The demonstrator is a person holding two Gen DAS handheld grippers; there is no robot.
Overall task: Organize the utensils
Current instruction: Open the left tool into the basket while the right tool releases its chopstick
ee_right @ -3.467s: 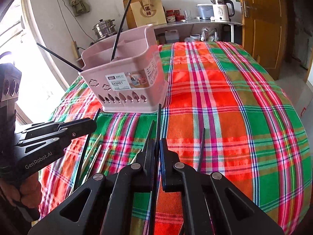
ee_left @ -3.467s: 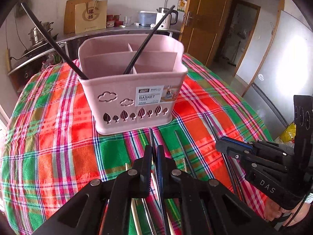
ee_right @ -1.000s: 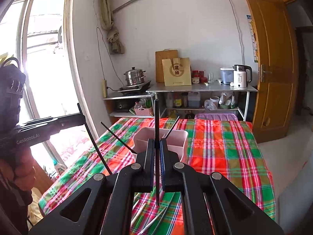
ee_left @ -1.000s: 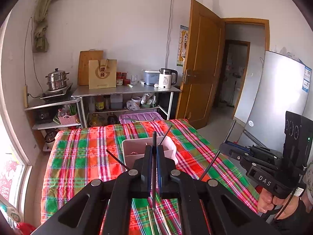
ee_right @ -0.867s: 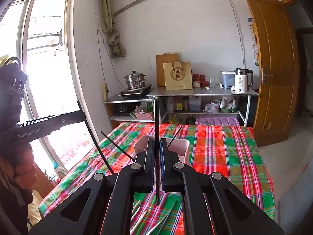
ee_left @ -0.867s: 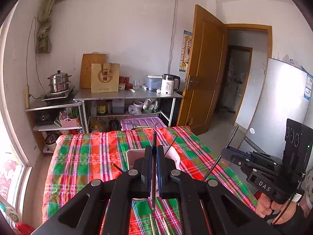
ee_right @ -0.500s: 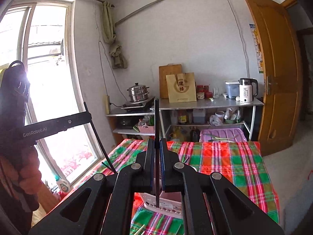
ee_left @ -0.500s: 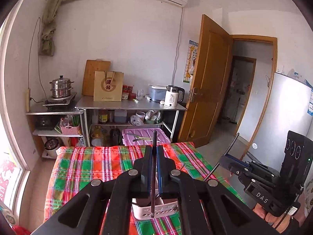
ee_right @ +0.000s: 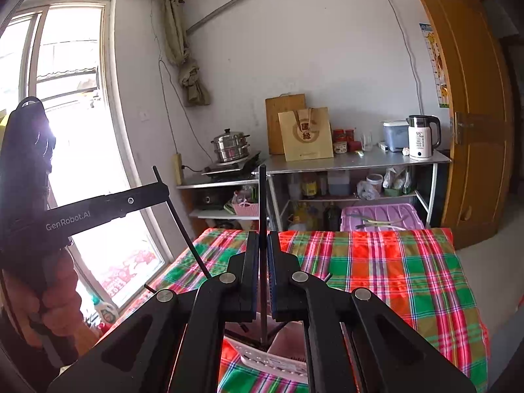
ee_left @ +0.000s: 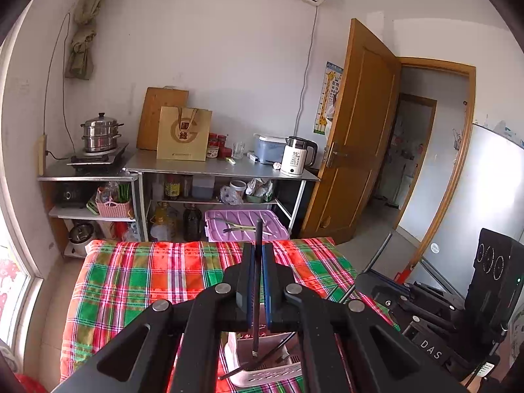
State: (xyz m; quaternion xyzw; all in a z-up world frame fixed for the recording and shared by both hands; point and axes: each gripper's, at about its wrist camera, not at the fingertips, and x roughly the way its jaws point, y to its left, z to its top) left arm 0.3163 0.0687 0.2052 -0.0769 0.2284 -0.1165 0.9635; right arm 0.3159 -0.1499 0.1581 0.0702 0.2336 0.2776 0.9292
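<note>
My left gripper [ee_left: 257, 253] is shut on a black chopstick [ee_left: 256, 288] held upright, its lower tip just over the pink utensil basket [ee_left: 265, 371] on the plaid tablecloth. My right gripper [ee_right: 262, 242] is shut on another black chopstick [ee_right: 262, 216], also upright, its lower end above the same basket [ee_right: 278, 357]. Other black chopsticks [ee_left: 258, 365] lean inside the basket. The left gripper also shows at the left of the right wrist view [ee_right: 163, 190]. The right gripper shows at the right of the left wrist view [ee_left: 363, 281].
The plaid-covered table [ee_left: 147, 281] stretches ahead of both grippers. Behind it stand a metal shelf with a kettle [ee_left: 296, 160], a paper bag [ee_left: 183, 134] and a steamer pot [ee_left: 100, 132], a purple bin [ee_left: 244, 224], a wooden door [ee_left: 357, 150] and a window [ee_right: 82, 150].
Both grippers lifted the chopsticks from the table, tilted them upright and moved over the basket, which dropped to the bottom of both views. Both stay shut.
</note>
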